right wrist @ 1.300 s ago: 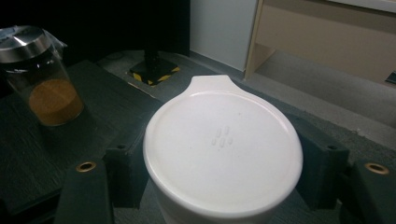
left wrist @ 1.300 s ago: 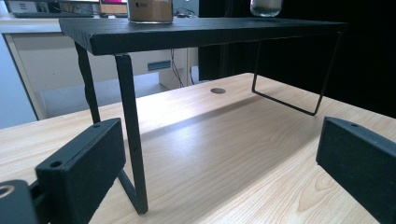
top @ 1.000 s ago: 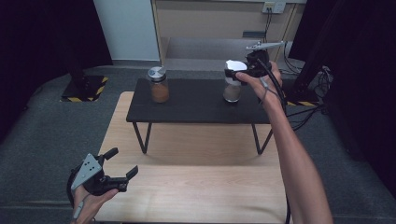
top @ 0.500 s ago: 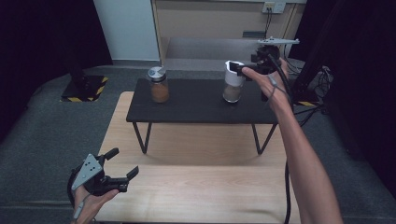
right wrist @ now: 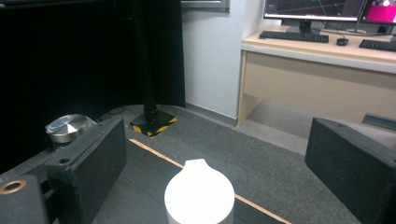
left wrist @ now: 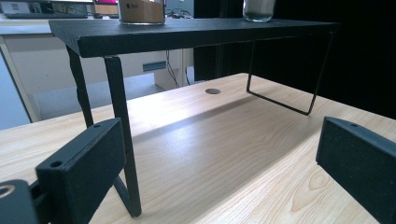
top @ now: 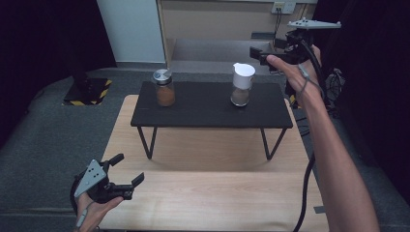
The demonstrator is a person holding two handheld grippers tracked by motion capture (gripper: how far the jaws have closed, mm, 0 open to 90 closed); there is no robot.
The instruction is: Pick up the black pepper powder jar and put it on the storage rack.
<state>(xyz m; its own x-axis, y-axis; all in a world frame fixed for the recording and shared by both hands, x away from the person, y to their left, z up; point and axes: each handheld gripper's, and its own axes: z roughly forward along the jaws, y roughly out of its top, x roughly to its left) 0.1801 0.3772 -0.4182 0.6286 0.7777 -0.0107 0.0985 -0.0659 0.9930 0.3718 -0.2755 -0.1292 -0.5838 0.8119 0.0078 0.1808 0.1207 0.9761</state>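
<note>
Left gripper (top: pixel 126 170): resting near the front edge of the pale wooden surface (top: pixel 203 203), well short of the black metal-legged riser shelf (top: pixel 212 113); fingers standing wide apart, empty.

Right gripper (top: pixel 261 57): hovering beyond the shelf's right end, fingers wide apart, holding nothing.

White-lidded glass jar (top: pixel 241 84): standing on the shelf, right of the steel-capped spice jar (top: pixel 163 87).

Step, as judged: the approach; next, lowering around the lid.

Right gripper view: showing the lid (right wrist: pixel 199 193) between its fingers.

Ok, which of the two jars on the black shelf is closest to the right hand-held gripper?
The white-lidded jar, on the shelf's right end below the right hand-held gripper. The other jar has a metal lid, holds brown powder and stands at the left end.
</note>
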